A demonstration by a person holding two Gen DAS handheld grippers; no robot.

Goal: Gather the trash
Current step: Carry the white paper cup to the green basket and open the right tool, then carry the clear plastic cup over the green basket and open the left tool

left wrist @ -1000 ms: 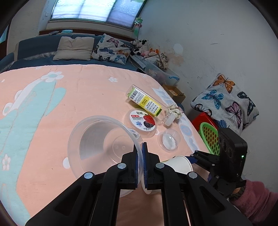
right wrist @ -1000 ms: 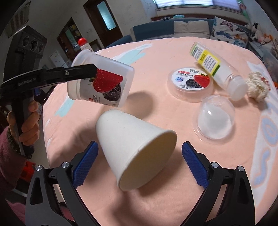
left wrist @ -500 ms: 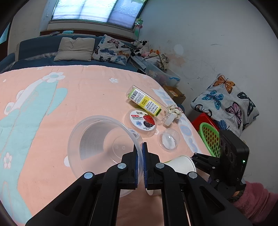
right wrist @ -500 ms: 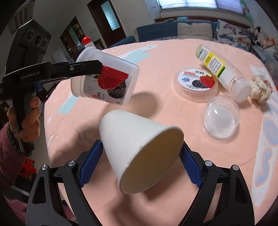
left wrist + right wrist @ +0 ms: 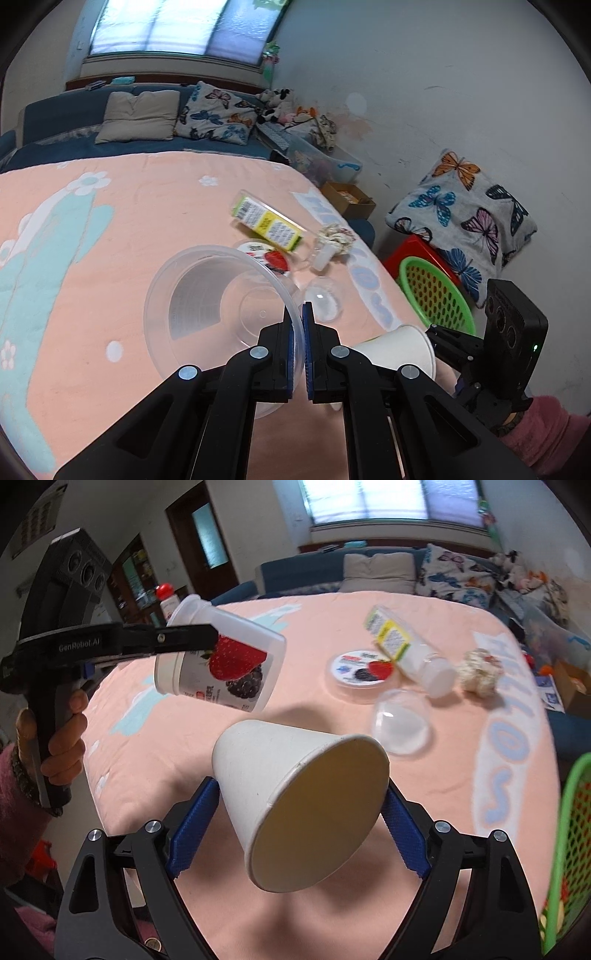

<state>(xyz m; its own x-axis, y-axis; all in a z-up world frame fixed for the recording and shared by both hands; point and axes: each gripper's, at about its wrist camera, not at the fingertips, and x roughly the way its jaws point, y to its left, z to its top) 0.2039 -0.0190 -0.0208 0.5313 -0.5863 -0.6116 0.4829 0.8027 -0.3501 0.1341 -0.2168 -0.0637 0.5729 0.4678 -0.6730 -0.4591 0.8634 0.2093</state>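
Two pieces of trash are lifted off the pink tablecloth [image 5: 424,775]: the right gripper [image 5: 301,814] clamps a white paper cup [image 5: 295,801] across its body, and the left gripper [image 5: 297,332] pinches the rim of a clear plastic strawberry-label tub [image 5: 221,306]. Next probably comes the carry to the green mesh basket [image 5: 436,291] beside the table, then release. A yellow-label bottle [image 5: 406,650], round lid [image 5: 364,668] and clear dome [image 5: 400,722] lie uncollected.
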